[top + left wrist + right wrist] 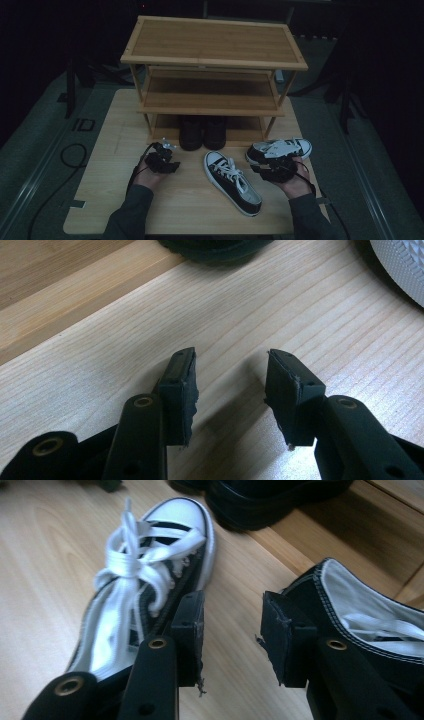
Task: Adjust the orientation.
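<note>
Right tongs [230, 640], apart, sit between both sneakers [150, 570]; left tongs [230, 395] apart.

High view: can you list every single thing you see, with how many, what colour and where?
shoe rack: one, light wood, three shelves, at the back of the table.
boots: two, black, side by side on the rack's bottom shelf.
middle sneaker: one, black with white laces and toe cap, flat on the table between the hands.
right sneaker: one, black with white sole and laces, on the table by the right gripper.
table: one, pale wood, under everything.
cable: one, black, on the floor at left.
left gripper: one, black, fingers apart over bare table.
right gripper: one, black, fingers apart, nothing between them.
</note>
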Tool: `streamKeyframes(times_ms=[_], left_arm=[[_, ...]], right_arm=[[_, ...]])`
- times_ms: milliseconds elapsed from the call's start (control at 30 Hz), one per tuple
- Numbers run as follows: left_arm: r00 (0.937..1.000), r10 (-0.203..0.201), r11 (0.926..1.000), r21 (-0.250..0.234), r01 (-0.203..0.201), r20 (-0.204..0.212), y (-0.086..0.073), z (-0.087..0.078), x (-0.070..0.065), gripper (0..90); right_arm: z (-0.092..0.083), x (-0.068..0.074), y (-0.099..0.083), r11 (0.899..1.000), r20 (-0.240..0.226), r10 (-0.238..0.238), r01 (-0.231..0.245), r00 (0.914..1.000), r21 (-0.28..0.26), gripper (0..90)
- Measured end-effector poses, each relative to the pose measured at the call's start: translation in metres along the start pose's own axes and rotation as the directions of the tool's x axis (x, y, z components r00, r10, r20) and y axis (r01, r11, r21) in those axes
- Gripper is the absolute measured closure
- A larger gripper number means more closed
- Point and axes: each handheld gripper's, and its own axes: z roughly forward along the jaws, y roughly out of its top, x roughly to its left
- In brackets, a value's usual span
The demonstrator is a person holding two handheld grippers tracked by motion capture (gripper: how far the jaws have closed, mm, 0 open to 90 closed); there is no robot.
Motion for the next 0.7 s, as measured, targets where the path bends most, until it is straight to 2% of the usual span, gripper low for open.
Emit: streamKeyframes(times_ms=[367,700], left_arm=[[1.0000,0.000,1.0000,-0.002,0.000,0.001,0.000,0.000,0.000,55.4],[1.0000,-0.003,1.0000,-0.008,0.003,0.001,-0.001,0.000,0.000,55.2]], right_arm=[[0.008,-0.011,0.006,1.000,0.033,0.028,-0.028,0.9991,-0.005,60.6],[0.021,-0.028,0.014,0.998,0.091,0.060,-0.061,0.9940,0.005,60.5]])
